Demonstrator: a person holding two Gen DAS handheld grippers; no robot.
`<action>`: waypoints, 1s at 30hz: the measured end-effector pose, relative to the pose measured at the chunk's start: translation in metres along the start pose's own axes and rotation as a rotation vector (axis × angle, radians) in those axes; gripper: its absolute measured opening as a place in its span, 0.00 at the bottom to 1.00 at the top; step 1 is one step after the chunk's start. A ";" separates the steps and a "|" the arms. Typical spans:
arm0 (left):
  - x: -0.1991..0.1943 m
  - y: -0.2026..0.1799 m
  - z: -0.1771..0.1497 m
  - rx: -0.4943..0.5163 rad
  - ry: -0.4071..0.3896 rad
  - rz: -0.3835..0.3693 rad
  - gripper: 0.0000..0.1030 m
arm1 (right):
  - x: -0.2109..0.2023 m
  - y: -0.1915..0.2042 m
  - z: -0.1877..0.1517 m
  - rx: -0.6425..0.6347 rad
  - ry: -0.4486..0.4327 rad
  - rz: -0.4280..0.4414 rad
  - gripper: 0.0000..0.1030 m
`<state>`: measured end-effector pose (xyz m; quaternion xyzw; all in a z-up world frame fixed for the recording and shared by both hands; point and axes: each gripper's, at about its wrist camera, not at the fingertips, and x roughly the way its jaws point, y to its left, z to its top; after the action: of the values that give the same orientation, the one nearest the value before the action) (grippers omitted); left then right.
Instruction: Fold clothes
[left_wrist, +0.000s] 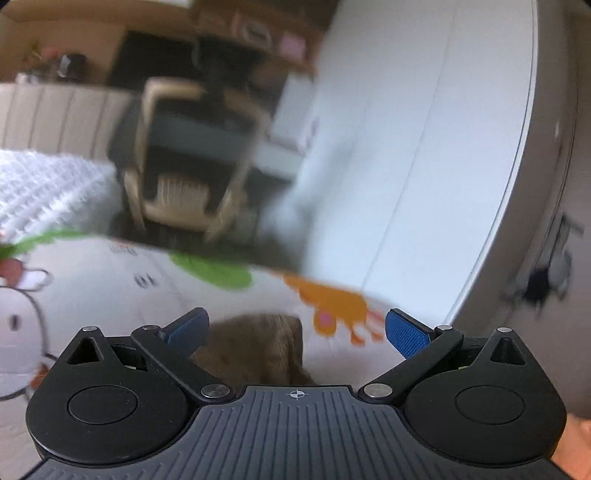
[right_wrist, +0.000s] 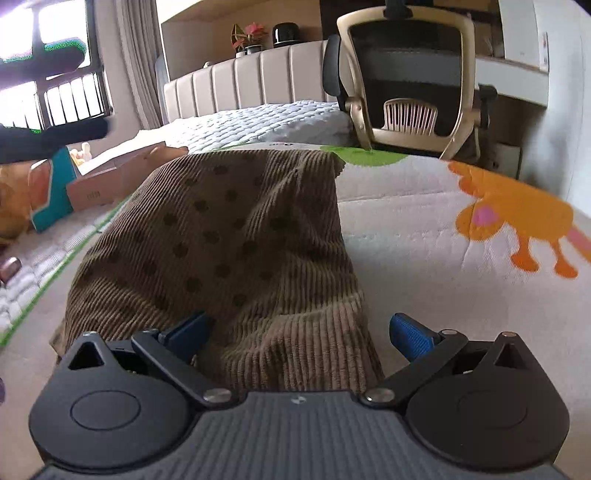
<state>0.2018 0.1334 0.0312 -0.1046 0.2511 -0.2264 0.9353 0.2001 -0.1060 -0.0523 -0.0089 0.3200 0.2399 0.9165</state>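
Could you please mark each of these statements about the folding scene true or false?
1. The right gripper is open, with the brown corduroy garment lying between its fingers. True.
2. The left gripper is clamped shut on the garment. False: it is open, holding nothing.
3. The garment has dark dots on it. True.
4. The garment lies on a bare wooden floor. False: it lies on a white cartoon-print mat.
5. An office chair stands beyond the mat's far edge. True.
6. The animal printed right of the garment is blue. False: it is orange.
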 end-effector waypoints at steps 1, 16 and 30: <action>0.017 -0.001 0.004 0.007 0.055 0.003 1.00 | -0.003 0.001 0.002 -0.012 -0.001 -0.006 1.00; 0.075 0.024 0.000 -0.107 0.200 0.097 1.00 | 0.032 0.051 0.023 -0.257 0.044 -0.055 1.00; 0.009 0.002 -0.025 0.066 0.164 0.264 1.00 | 0.033 0.015 0.017 -0.051 0.064 0.066 1.00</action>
<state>0.1971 0.1289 0.0053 -0.0212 0.3305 -0.1176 0.9362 0.2254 -0.0756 -0.0564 -0.0292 0.3431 0.2774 0.8969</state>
